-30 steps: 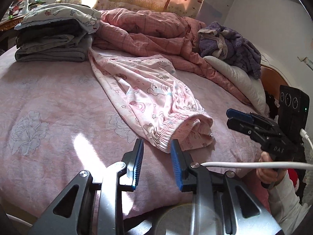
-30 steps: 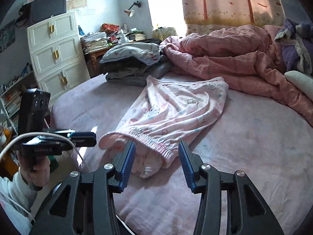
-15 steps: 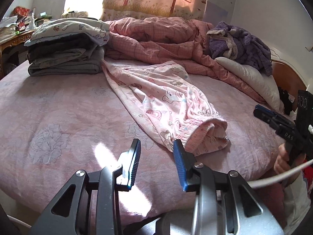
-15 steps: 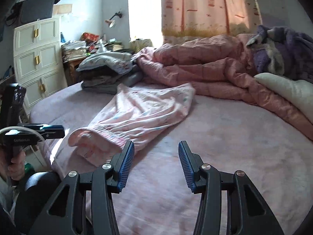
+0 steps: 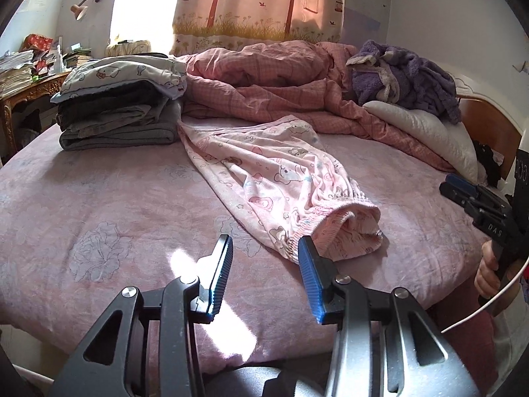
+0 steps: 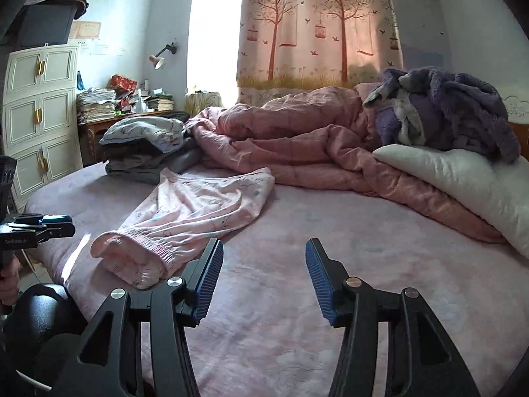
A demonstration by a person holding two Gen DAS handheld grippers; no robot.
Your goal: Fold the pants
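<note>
- Blue ribbed pads line your left gripper (image 5: 264,273), nearest in the left wrist view; its jaws are opening, with only sunlit sheet between them and nothing held
- Your right gripper (image 6: 263,276) has the same blue pads in its own view; its jaws are opening too, over bare sheet, gripping nothing
- The bed (image 5: 99,205) under both is covered in a mauve-pink sheet printed with faint flower outlines
- The pants (image 5: 271,178) are pale pink with a cartoon animal print, lying flat on the bed just past your left gripper; the gathered elastic waistband is at the near end, just beyond the right-hand pad, and the legs run away toward the folded clothes
- In the right wrist view the pants (image 6: 198,211) lie to the left of your right gripper, apart from it, waistband nearest
- At the right edge of the left wrist view your right hand (image 5: 487,273) holds the other gripper, whose body reads "DAS"
- At the left edge of the right wrist view the other gripper carries small white lettering, too small to read surely
- Farther back sits a stack of folded clothes (image 5: 119,112), its top piece printed with cartoon cats
- Behind that lie a rumpled pink quilt (image 5: 264,79), a purple fleece garment (image 5: 406,79) on a white pillow (image 5: 426,132), and a curtain (image 5: 261,0) with trees and birdcages
</note>
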